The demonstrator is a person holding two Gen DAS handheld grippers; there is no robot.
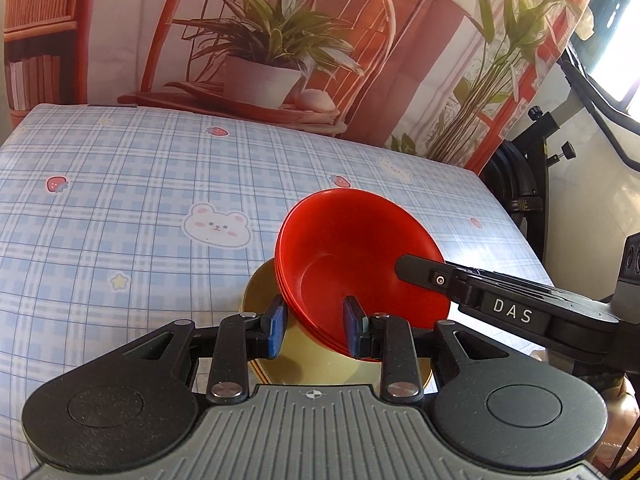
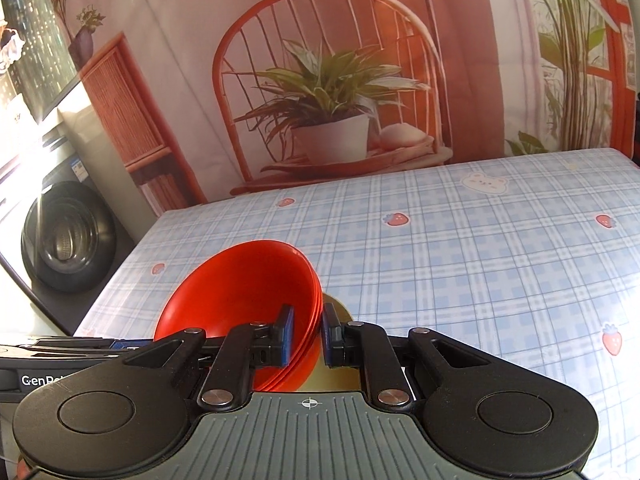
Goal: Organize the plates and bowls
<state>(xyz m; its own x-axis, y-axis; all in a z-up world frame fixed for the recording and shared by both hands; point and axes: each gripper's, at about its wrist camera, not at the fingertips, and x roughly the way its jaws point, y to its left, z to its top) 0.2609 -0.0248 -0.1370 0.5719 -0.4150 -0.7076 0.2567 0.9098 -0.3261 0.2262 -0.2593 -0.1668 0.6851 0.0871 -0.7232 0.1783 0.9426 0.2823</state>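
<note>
Red bowls [image 1: 352, 252] — a nested stack, tilted — sit over yellow plates [image 1: 316, 364] on a blue plaid tablecloth [image 1: 140, 200] printed with bears and strawberries. The left gripper [image 1: 314, 326] pinches the stack's near wall, the right gripper [image 2: 308, 334] its rim on the opposite side. Behind hangs a printed backdrop [image 2: 332, 80] of a chair and potted plant — a washing machine [image 2: 64, 236] stands at one end of the table.
</note>
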